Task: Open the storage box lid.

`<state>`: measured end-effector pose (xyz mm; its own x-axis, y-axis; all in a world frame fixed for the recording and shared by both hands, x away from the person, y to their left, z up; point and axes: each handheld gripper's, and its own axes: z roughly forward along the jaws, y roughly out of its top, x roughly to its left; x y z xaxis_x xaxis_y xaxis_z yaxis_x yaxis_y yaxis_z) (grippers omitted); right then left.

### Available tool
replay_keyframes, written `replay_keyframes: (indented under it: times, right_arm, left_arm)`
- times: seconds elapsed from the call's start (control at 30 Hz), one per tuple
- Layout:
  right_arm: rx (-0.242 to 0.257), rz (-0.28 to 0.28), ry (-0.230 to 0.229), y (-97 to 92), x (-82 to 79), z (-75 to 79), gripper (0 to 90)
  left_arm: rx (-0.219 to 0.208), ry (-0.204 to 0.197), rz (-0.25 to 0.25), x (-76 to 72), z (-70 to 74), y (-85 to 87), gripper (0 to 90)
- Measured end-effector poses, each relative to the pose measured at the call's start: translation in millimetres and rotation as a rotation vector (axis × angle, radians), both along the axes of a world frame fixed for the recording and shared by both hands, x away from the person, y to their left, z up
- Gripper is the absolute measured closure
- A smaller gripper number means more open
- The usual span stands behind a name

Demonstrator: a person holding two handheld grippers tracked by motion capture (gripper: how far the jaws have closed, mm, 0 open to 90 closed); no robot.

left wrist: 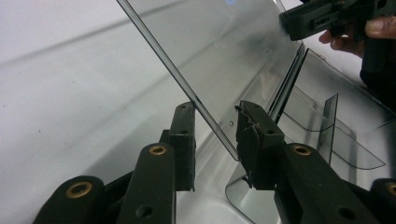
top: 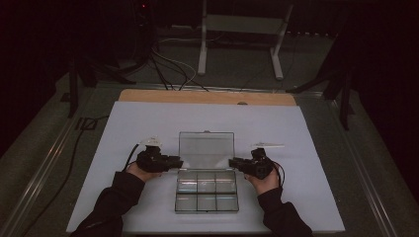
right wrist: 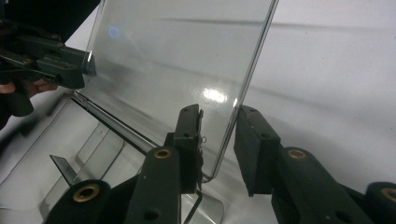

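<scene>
- Clear plastic compartment box [top: 206, 191] with a hinged transparent lid [top: 206, 149]: lies at centre of the high view, on the white sheet covering the counter [top: 148, 123]; its lid stands raised behind the six-celled base.
- Left hand-held gripper [top: 178, 162]: at centre left of the high view, pointing right at the lid's left edge. In the left gripper view the lid's edge [left wrist: 187, 91] runs diagonally down between the two black jaws, which stand apart; the right-hand jaw is at the edge's lower end, and a gap shows beside the other jaw. Contact cannot be told for certain.
- Right hand-held gripper [top: 233, 162]: at centre right of the high view, pointing left at the lid's right edge. In the right gripper view the lid's edge [right wrist: 247, 79] passes between the parted jaws, with a gap on the right-hand side.
- Person's hands and dark sleeves [top: 113, 202]: enter from the bottom of the high view.
</scene>
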<state>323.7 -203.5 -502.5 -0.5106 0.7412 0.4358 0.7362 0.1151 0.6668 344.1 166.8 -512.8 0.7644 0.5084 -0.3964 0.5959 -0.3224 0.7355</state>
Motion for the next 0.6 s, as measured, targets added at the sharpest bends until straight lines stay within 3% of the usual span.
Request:
replay_keyframes:
  times: [0.37,0.53,0.6]
  right_arm:
    - [0.031,-0.036,0.079,-0.9,3.1,-2.4,68.9]
    - [0.039,-0.060,0.114,-0.9,3.8,-3.4,68.1]
    - [0.044,-0.067,0.124,-1.0,4.3,-3.8,68.1]
  left_arm:
    - [-0.038,0.100,0.010,6.5,-5.0,2.8,69.0]
    - [-0.044,0.156,0.020,9.8,-6.6,3.1,67.1]
    - [-0.040,0.162,0.024,10.0,-6.7,3.0,66.8]
